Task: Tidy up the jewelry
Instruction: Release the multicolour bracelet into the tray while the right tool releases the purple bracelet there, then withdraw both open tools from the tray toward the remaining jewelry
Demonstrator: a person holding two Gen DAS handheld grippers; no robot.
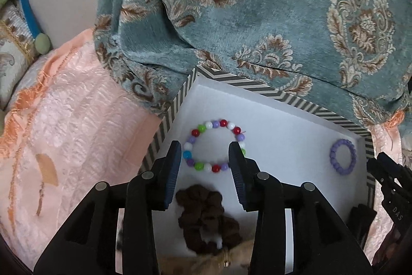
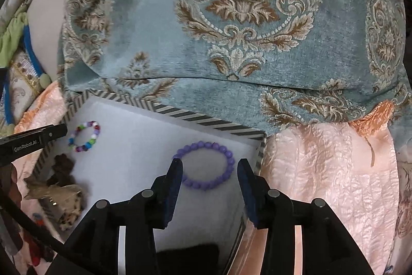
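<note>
A white-lined box with a chevron-striped rim (image 1: 247, 85) (image 2: 206, 120) lies on the bed. A multicoloured bead bracelet (image 1: 199, 130) (image 2: 85, 135) lies flat in it. My left gripper (image 1: 205, 155) is open above that bracelet, fingers on either side, not holding it. A purple bead bracelet (image 1: 343, 157) (image 2: 226, 153) lies near the box's right wall. My right gripper (image 2: 209, 169) is open over it, empty. A dark brown scrunchie (image 1: 206, 218) (image 2: 61, 169) lies at the box's near side.
A teal damask cushion (image 1: 257, 17) (image 2: 231, 30) overhangs the box's far rim. Peach satin bedding (image 1: 77, 133) (image 2: 334, 172) surrounds the box. A tan furry hair piece (image 2: 56, 191) and a leopard-print item (image 2: 70, 218) lie beside the scrunchie. A blue hoop (image 1: 28, 12) lies far left.
</note>
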